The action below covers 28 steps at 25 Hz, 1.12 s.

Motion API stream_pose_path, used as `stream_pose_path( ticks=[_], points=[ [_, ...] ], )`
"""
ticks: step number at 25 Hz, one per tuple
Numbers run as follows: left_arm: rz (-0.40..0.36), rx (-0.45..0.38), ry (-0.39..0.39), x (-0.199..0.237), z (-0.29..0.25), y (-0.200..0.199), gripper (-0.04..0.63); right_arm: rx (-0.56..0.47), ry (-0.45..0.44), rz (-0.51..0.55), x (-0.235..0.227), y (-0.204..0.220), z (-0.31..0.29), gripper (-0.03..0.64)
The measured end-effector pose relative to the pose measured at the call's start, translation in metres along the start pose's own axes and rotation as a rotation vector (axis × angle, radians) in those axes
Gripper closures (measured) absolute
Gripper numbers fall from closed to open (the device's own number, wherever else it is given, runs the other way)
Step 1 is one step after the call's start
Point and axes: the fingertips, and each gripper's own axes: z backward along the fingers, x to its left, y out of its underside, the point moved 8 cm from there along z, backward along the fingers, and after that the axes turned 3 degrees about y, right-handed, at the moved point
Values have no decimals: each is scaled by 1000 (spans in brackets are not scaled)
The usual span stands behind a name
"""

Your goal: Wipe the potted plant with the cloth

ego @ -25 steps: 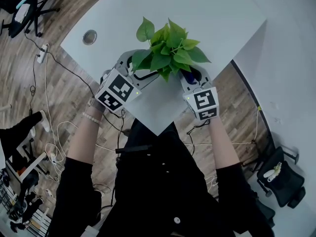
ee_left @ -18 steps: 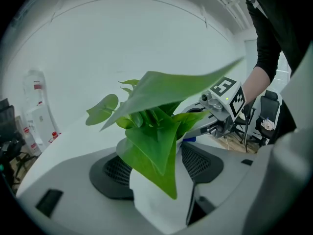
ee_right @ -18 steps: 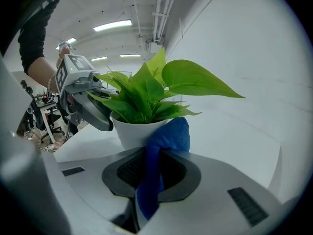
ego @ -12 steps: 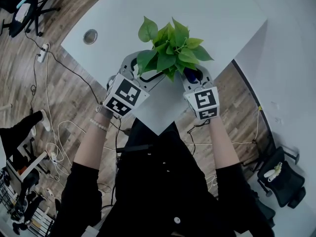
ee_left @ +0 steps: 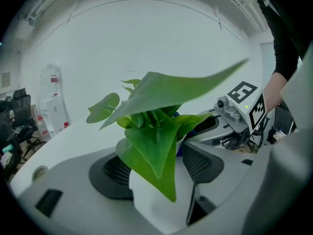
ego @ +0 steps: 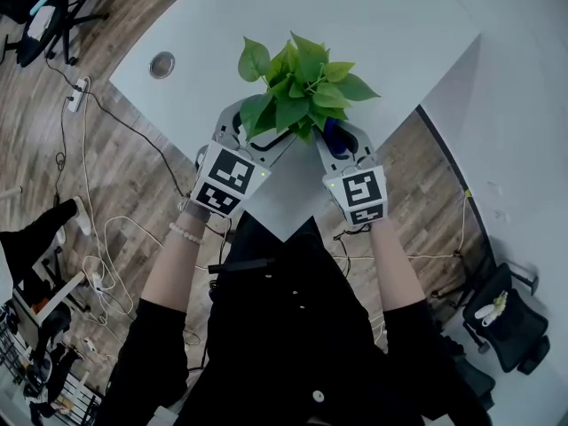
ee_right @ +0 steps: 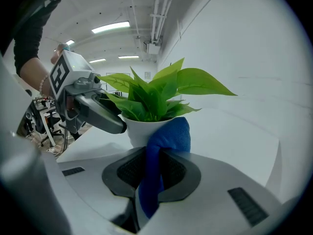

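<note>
Over the counter (ego: 373,25), head view only gives me leaves (ego: 297,87). Gripper views show the pot (ee_left: 156,209) clamped in my wide-set left tool (ee_left: 159,168), and my right tool (ee_right: 154,173) pinching the cloth (ee_right: 168,136) against its side.

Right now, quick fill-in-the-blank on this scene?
The right gripper is shut on a ___ cloth.
The left gripper has its fingers on the ___ pot.
The plant in the pot is ___.
Missing words: blue; white; green.
</note>
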Motion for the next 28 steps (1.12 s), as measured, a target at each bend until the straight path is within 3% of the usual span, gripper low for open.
stream_pose_path(
  ticks=[17,28],
  points=[
    [51,0,-31,-17,5,4,285,-13,-88,8,40,3,15,532],
    [53,34,-25,-37,18,7,285,-16,-134,-58,45,3,28,532]
  ],
)
